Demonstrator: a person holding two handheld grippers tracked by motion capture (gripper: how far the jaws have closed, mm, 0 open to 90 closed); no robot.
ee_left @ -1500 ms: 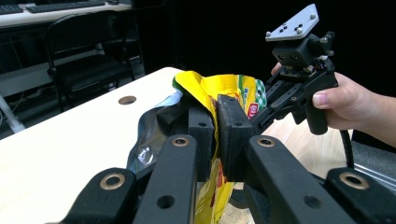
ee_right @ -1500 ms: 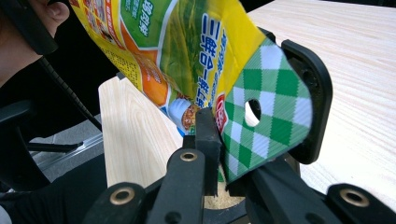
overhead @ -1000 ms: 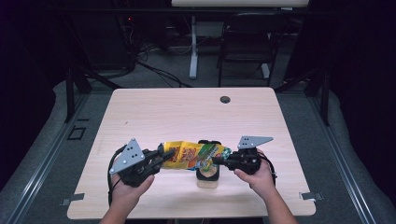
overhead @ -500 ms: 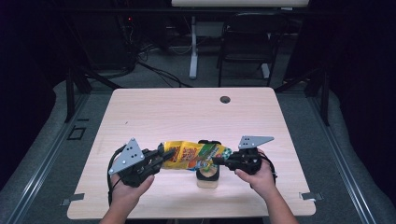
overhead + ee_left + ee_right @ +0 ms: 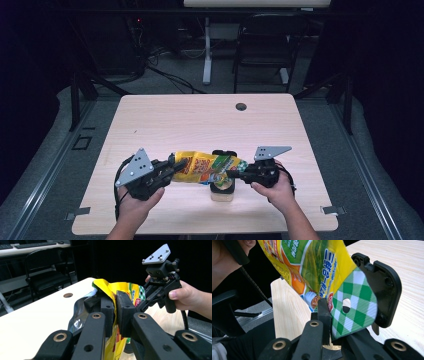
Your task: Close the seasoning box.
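I held the snack bag [image 5: 207, 168] stretched above the small container [image 5: 223, 189] — left gripper [image 5: 172, 168] and right gripper [image 5: 235, 174] each pinching an end. Best kept taut and level — no jerking.

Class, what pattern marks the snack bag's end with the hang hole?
Green-and-white check on the snack bag, clearest in the right gripper view.

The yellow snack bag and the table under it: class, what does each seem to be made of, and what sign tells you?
Snack bag: likely thin plastic film, glossy print outside, silvery foil-like lining where it folds open; it creases and crumples. Table: probably wood-look laminate, pale, matte, with visible grain lines.
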